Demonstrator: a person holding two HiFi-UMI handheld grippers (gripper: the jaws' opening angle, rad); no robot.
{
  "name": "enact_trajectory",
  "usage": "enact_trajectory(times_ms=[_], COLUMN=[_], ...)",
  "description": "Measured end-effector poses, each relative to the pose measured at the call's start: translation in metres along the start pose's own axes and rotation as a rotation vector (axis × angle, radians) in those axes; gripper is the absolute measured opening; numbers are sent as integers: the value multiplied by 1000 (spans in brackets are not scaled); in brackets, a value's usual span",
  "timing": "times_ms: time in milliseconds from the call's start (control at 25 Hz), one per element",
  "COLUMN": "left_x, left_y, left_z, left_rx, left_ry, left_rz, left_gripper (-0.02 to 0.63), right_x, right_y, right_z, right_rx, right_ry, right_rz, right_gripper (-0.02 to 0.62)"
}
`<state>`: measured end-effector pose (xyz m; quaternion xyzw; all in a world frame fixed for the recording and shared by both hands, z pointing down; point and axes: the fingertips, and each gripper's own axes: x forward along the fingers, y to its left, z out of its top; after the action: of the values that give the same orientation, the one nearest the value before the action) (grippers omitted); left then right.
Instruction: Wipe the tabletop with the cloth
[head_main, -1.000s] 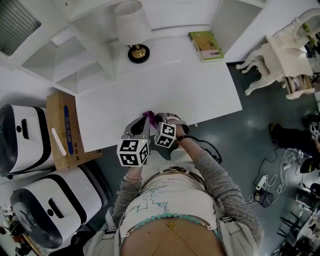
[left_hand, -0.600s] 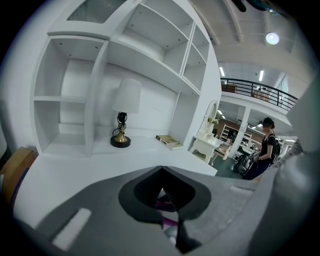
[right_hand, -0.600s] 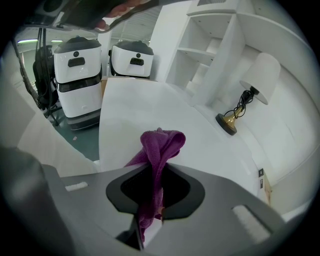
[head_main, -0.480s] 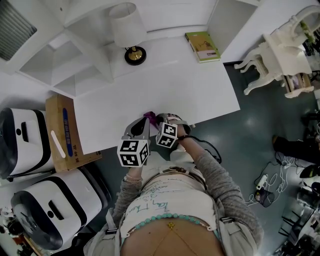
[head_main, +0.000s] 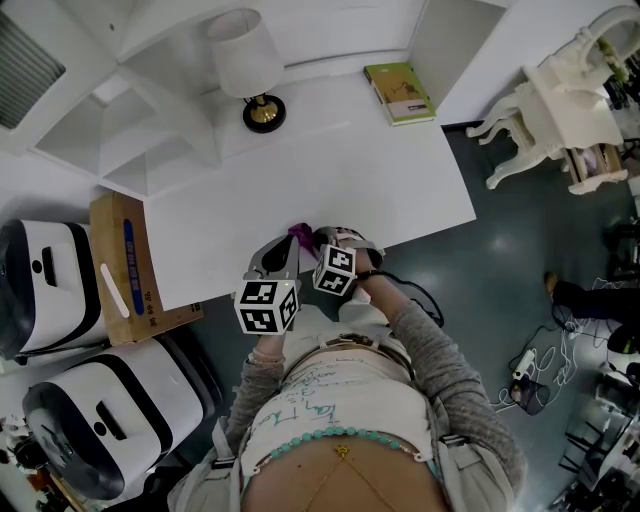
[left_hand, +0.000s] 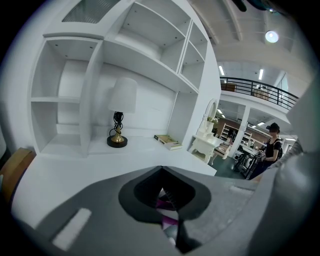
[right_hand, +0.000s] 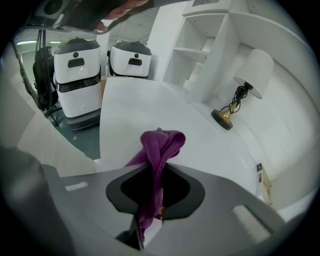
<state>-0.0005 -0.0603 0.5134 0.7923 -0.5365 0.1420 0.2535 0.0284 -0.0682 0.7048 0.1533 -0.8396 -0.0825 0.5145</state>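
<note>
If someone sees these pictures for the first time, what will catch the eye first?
The purple cloth stands out against all the white: the right hand-held gripper and the left hand-held gripper are both shut on it, near the front edge of the white tabletop. At the far side, a white-shaded lamp stands to the left and a greenish book lies to the right.
</note>
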Motion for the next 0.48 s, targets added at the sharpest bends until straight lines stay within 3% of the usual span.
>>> enact_trajectory(times_ms=[480], left_x=[14], left_y=[-22], left_z=[2], left_rx=[10], left_ry=[9], left_rz=[-11], left_gripper=[2], right_x=[-11], right_y=[-12], right_z=[-25], right_rx=[0], right_ry=[-11], right_rz=[14], right_gripper=[74])
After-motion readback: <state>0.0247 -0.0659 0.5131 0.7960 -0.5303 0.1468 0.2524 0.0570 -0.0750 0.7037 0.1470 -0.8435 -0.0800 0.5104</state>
